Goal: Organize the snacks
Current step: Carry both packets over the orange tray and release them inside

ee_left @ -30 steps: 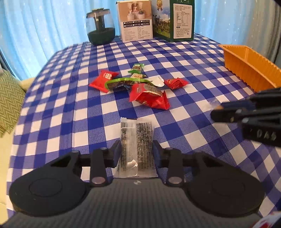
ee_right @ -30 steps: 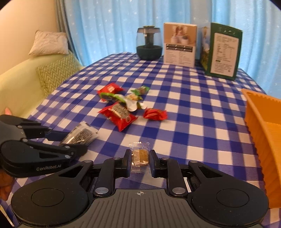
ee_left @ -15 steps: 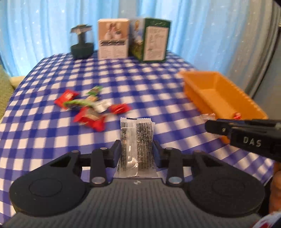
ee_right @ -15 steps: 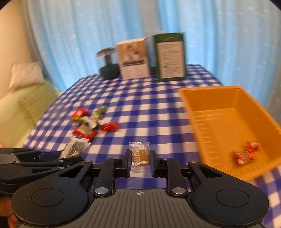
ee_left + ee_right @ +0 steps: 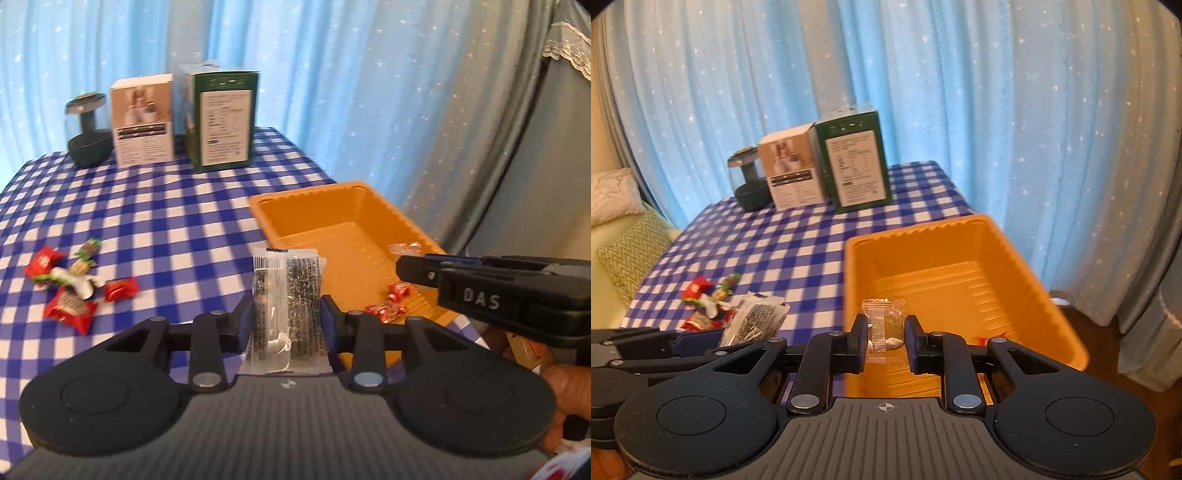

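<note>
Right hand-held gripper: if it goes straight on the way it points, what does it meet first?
Probably the ribbed floor or far wall of the orange plastic tray; the right hand-held gripper already points into it, though depth is unclear.

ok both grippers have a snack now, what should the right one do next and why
Probably open the right gripper and drop its clear-wrapped candy. That view shows the candy pinched between the fingers above the floor of the orange tray, inside the near rim, where red candies already lie. The left gripper, holding the dark sesame packet, looks short of the tray.
</note>
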Available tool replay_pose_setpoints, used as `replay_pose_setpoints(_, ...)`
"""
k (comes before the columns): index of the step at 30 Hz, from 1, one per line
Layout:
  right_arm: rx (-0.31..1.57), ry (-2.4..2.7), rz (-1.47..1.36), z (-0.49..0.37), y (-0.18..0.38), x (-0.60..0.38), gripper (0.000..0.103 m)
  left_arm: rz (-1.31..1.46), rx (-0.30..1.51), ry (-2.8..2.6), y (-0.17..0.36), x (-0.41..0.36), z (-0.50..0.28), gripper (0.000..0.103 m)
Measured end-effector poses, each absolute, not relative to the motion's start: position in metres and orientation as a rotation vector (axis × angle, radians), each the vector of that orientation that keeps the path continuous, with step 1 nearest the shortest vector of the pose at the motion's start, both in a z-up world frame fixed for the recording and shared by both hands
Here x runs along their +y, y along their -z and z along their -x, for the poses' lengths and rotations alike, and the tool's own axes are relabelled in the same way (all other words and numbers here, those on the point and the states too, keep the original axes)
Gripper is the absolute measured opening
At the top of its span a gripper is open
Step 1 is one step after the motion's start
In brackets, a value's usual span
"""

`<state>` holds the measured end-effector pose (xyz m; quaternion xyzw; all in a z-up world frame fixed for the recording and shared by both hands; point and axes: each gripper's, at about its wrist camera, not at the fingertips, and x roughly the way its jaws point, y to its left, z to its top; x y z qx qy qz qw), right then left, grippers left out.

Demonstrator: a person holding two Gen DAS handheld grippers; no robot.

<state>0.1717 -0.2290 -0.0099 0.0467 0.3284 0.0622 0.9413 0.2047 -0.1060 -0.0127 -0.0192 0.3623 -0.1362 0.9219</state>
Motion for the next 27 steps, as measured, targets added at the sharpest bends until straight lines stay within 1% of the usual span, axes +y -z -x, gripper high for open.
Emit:
replay_pose_setpoints(14, 0.699, -0.078, -0.082, -0.207, 0.022, -0.274, 0.022, 0.011, 0.755, 0.331, 0.018, -0.153, -0.243, 0.034)
replay_pose_setpoints(27, 0.714, -0.074, -0.081, -0.221, 0.028, -0.29, 0.022, 0.01, 0.775, 0.348, 0.029, -0.174, -0.26, 0.034)
